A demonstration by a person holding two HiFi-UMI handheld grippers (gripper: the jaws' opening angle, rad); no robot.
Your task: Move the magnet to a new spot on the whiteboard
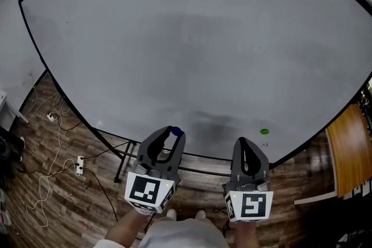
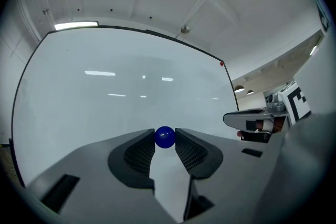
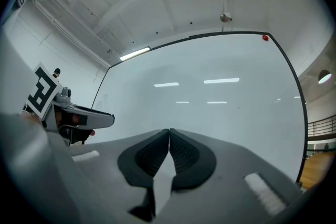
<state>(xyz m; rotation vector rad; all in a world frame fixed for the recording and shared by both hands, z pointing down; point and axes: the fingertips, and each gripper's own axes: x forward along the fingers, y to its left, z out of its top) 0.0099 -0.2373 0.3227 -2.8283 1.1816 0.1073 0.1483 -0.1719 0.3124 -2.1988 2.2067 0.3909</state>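
Blue, glossy and ball-shaped, the magnet (image 2: 165,137) sits pinched between the ribbed dark pads of the left hand-held gripper (image 1: 173,135), facing the smooth whiteboard (image 1: 192,43). It should probably be pressed squarely onto a bare patch before the pads let go. The right hand-held gripper (image 3: 169,131) is pressed together, empty.

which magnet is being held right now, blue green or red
The blue magnet, pinched by the left gripper. The green magnet and red magnet sit on the whiteboard, ungripped.
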